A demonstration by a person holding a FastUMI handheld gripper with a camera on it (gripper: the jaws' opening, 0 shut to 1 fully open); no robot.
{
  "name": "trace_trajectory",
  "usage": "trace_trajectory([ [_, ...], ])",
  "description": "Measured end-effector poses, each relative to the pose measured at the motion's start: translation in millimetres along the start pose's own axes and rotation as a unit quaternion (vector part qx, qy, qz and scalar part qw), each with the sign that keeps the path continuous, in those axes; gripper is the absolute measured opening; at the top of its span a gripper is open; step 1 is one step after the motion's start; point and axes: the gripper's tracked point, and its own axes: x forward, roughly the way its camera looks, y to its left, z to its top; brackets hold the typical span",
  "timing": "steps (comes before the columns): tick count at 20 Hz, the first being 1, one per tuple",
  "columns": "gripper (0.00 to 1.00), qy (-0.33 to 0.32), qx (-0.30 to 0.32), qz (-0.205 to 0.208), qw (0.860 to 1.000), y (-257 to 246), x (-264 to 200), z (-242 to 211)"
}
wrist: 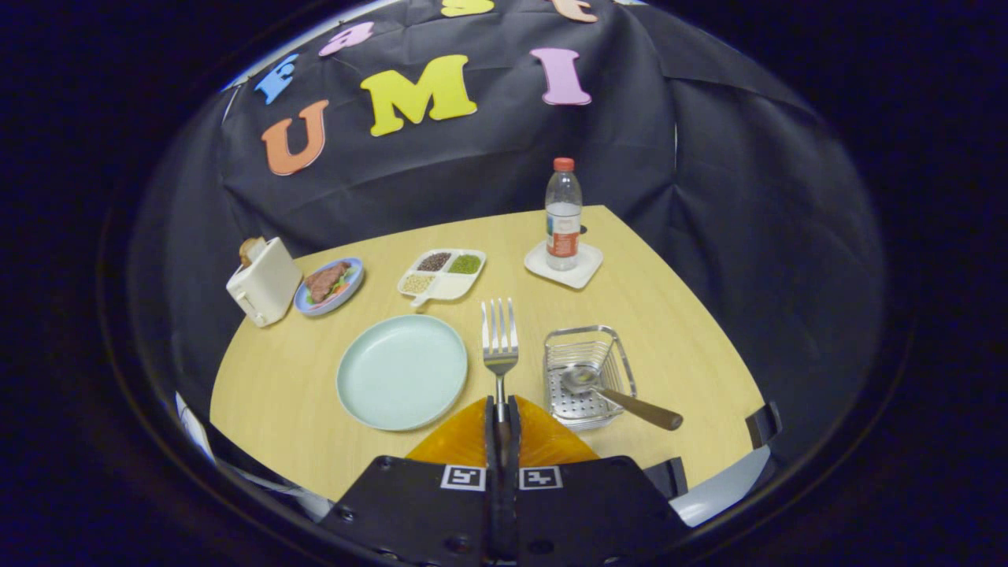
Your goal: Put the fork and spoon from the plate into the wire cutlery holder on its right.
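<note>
My gripper is shut on the fork's handle, and the fork sticks straight out ahead of the fingers, tines forward, lifted above the table. The fork hangs over the gap between the pale green plate to its left and the wire cutlery holder to its right. The plate lies bare. Inside the holder rests the spoon, bowl down in the basket, with its brown handle leaning out over the near rim.
Beyond the plate stand a divided dish of grains, a blue plate of food and a white toaster. A water bottle stands on a white coaster beyond the holder. The table's edges curve close on both sides.
</note>
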Motion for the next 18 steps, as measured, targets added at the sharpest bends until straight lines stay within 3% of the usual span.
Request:
trace_trajectory([
  [7, 0.01, 0.012, 0.022, -0.023, 0.999, -43, 4, -5],
  [18, 0.05, 0.007, 0.01, -0.035, 0.999, -51, 13, -4],
])
